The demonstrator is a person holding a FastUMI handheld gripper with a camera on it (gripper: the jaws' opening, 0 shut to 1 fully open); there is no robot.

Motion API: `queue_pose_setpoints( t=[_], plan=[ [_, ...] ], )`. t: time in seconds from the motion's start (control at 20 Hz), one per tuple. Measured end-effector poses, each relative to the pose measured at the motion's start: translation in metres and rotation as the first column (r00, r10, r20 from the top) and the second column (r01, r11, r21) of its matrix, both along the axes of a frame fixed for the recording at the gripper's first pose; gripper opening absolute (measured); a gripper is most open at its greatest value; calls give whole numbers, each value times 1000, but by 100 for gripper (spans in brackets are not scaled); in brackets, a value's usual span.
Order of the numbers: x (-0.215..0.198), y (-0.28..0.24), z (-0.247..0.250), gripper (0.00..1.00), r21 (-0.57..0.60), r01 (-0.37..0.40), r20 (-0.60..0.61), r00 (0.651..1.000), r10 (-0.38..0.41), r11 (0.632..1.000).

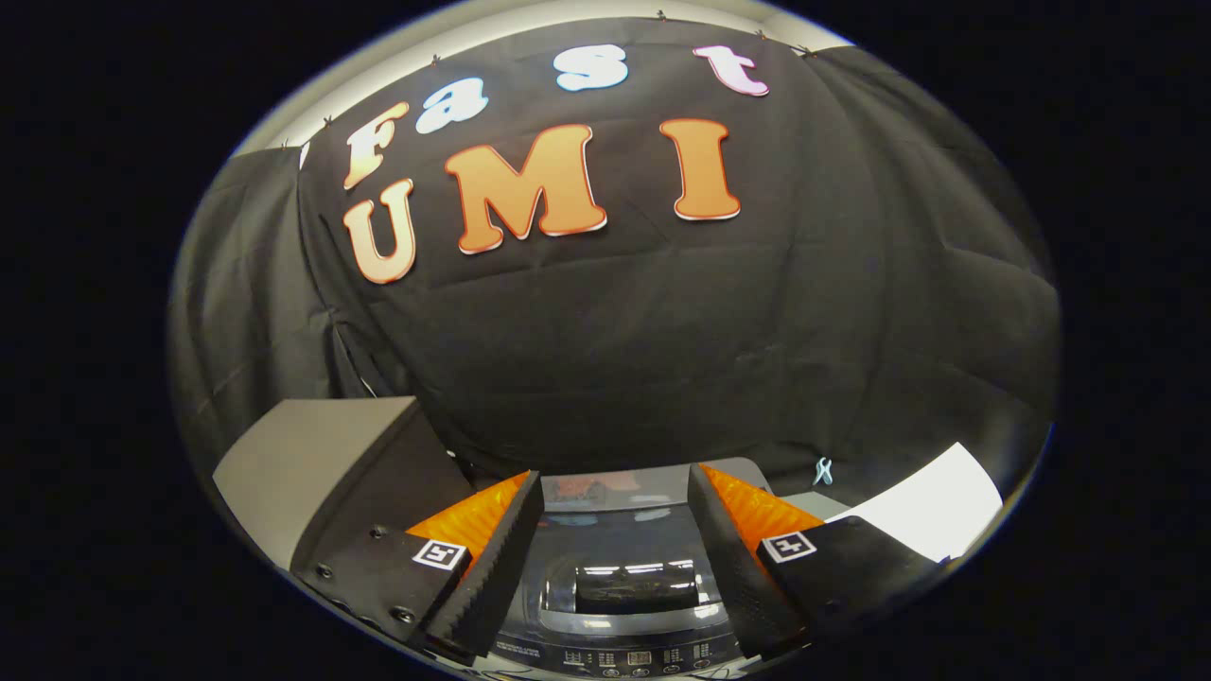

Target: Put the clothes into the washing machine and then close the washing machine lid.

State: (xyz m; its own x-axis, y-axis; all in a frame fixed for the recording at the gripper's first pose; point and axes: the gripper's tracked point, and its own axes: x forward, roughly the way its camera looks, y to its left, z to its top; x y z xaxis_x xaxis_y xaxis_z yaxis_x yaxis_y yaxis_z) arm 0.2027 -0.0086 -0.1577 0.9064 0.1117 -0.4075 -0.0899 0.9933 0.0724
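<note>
With its fingers apart and holding nothing, the tool (615, 539) hovers above the washing machine (624, 605), whose glossy lid (624, 549) lies apparently shut between and below the fingers, so the task appears complete and withdrawal remains.

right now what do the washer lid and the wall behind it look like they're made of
Washer lid: seems to be glossy dark glass or smooth plastic, since it mirrors the ceiling lights; which one is unclear. It lies closed between the open gripper fingers. Wall: matt black woven cloth, by its folds and creases.
</note>
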Motion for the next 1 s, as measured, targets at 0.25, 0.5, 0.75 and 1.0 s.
queue_pose_setpoints(
  t=[0.25,0.5,0.75,1.0],
  plan=[
    [-23,-14,44,97,18,19,90,996,-20,1000],
    [-42,-28,83,98,-4,36,164,986,-35,999],
    [-64,-36,131,98,-6,39,243,969,-36,999],
    [-86,-43,164,98,-32,42,298,954,-30,999]
  ],
)
